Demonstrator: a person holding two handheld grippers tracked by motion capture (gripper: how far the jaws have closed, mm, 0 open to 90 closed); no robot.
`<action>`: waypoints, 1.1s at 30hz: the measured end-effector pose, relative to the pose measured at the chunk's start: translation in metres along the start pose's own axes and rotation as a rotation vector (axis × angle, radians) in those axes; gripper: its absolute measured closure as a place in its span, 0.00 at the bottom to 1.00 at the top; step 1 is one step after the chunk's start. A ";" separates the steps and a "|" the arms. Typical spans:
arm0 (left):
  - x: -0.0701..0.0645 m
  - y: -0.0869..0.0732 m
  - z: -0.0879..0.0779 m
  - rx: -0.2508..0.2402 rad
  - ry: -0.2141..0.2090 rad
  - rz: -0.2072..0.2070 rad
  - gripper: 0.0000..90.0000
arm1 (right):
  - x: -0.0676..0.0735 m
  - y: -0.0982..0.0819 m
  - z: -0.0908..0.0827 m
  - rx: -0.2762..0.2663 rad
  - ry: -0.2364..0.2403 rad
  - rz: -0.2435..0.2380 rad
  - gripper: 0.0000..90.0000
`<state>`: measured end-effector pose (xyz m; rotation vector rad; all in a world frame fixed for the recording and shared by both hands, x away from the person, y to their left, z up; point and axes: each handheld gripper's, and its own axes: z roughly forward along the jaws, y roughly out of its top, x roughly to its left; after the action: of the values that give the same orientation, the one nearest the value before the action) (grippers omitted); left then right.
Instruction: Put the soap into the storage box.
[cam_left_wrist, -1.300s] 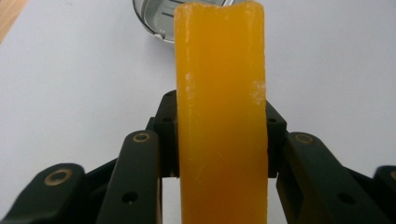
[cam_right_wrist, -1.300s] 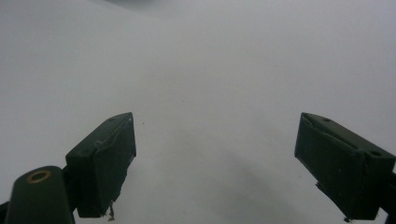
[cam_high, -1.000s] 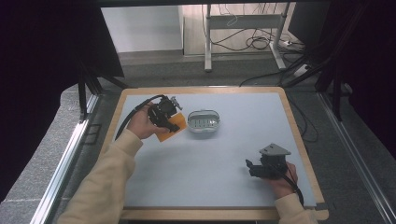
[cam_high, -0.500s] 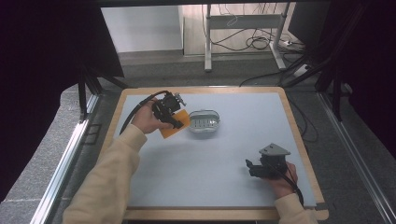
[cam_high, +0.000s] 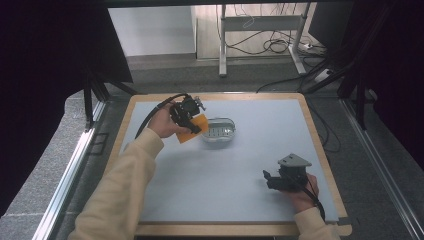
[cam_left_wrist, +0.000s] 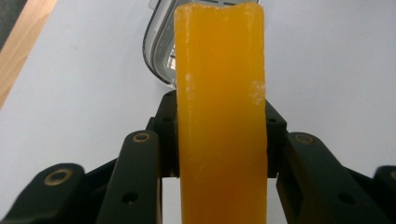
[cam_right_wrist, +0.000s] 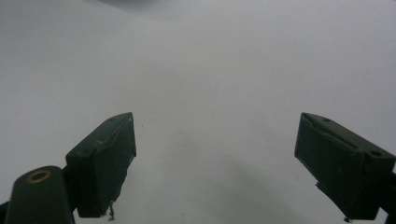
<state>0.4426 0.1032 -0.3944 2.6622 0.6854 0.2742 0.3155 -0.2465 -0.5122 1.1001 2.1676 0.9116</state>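
White tabletop, left tongs clamped on orange sponge beside clear container, right tongs wide open, empty.

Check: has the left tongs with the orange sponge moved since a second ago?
Yes. The left tongs, shut on the orange sponge, shifted right toward the metal dish; the sponge now reaches its rim.

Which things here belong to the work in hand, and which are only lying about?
In the work:
- orange sponge, clamped in the left hand-held gripper
- clear container on the white mat

Not in use:
- right hand-held gripper, open, low over the bare mat
- cables on the floor behind the table
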 end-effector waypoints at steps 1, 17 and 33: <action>0.000 0.002 0.001 0.001 -0.002 0.003 0.68 | 0.000 0.000 0.000 -0.001 0.001 0.000 0.15; 0.005 0.028 0.019 0.014 -0.020 0.058 0.68 | 0.000 0.000 0.000 -0.002 0.004 0.003 0.15; 0.007 0.045 0.034 0.035 -0.049 0.124 0.68 | -0.002 -0.001 0.001 0.000 0.004 0.003 0.15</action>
<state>0.4775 0.0596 -0.4060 2.7403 0.5152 0.2320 0.3165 -0.2477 -0.5129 1.1028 2.1696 0.9163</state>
